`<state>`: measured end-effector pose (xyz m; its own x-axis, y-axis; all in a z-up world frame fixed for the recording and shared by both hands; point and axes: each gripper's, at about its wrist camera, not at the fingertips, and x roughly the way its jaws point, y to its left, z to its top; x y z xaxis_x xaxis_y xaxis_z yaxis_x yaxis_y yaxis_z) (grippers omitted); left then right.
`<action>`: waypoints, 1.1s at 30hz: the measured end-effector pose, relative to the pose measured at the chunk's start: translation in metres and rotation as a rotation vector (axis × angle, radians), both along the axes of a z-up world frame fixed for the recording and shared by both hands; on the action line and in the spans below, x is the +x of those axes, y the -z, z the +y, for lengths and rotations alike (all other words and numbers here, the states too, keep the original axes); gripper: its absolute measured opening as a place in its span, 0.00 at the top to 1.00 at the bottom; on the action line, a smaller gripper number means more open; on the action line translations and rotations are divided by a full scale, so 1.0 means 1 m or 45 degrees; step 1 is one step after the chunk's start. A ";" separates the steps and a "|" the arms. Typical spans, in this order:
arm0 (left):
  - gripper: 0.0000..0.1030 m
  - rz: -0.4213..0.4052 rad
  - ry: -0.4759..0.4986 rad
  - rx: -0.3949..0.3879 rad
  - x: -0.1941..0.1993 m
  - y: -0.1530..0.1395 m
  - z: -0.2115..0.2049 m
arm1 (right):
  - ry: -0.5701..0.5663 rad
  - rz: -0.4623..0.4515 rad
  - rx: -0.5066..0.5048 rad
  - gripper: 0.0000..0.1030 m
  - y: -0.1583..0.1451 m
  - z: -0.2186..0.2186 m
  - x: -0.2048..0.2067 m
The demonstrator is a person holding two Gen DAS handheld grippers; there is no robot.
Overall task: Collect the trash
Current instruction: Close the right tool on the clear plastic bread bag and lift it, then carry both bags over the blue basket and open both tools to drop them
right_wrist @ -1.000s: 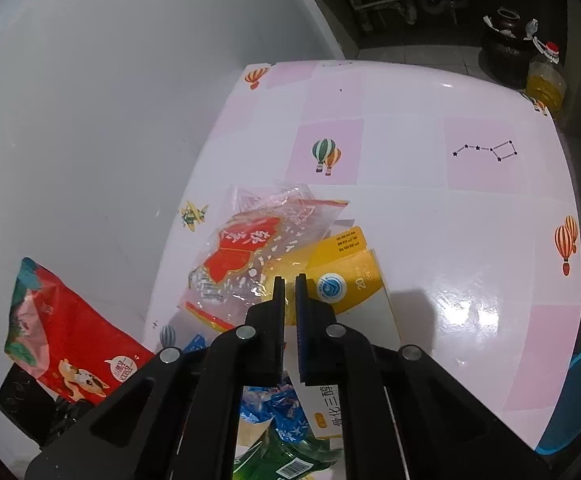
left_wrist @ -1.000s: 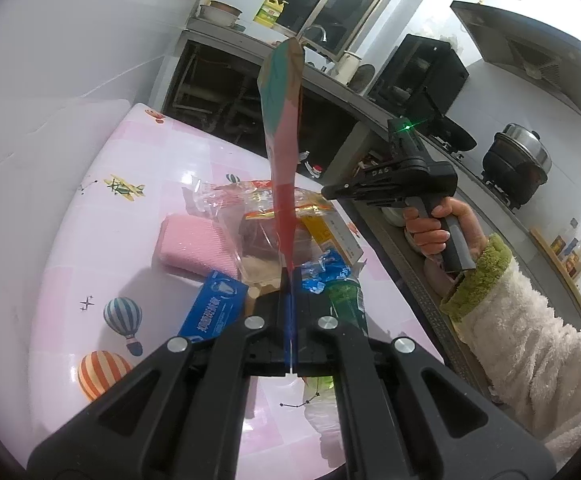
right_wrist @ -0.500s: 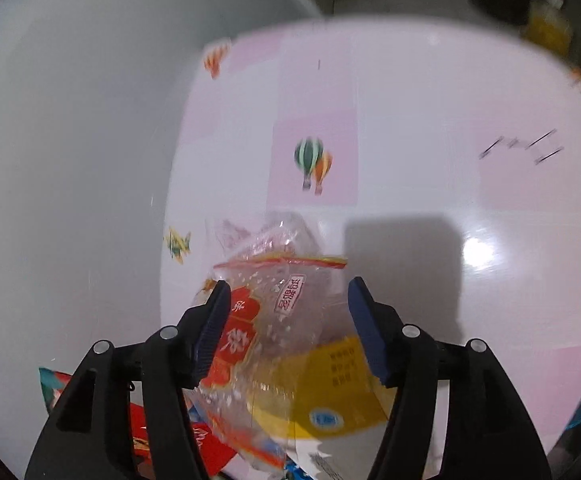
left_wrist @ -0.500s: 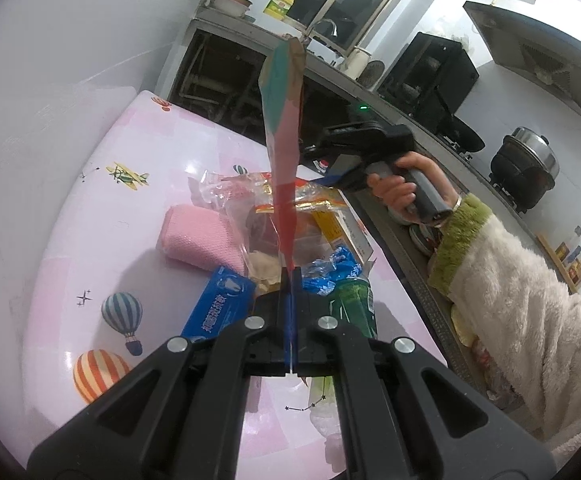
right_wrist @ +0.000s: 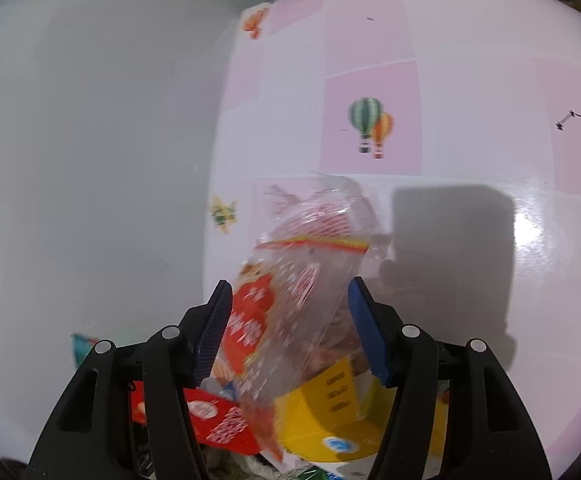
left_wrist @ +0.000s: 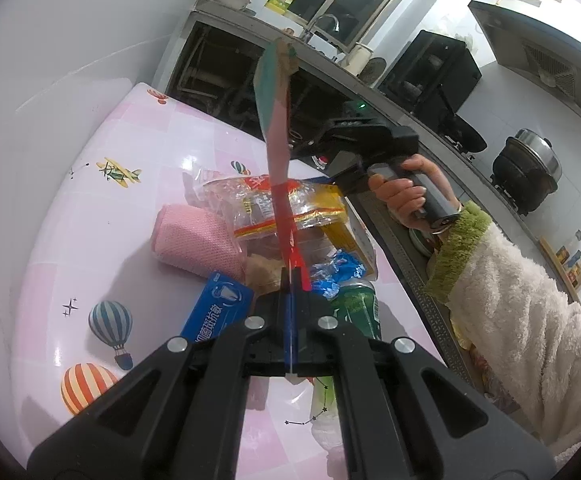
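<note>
My left gripper is shut on a red and teal snack bag, held upright and edge-on above the trash pile. My right gripper is open, its blue-padded fingers on either side of a clear plastic bag with red print, close above the pile. That bag lies on a yellow box in the left wrist view. The right gripper also shows there, held by a hand over the table's far edge. The yellow box sits under the clear bag.
On the pink patterned table lie a pink cloth, a blue box, a crumpled blue wrapper and a green can. A kitchen counter runs behind. A white wall borders the table's left side.
My right gripper opened from shut and moved down over the clear bag, which now sits between its fingers. My left gripper still holds the red bag upright.
</note>
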<state>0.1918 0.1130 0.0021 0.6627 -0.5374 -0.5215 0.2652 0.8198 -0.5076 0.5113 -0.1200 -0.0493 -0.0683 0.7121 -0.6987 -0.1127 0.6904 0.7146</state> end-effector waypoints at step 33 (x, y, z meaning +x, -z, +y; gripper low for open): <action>1.00 -0.130 -0.089 0.023 -0.037 -0.044 0.013 | 0.168 -0.698 -0.119 0.97 -0.141 -0.013 -0.117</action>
<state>0.1552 0.1263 0.0465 0.7484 -0.4789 -0.4589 0.2564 0.8470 -0.4656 0.3942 -0.1334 0.0915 0.4075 0.6235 -0.6673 -0.3580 0.7813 0.5113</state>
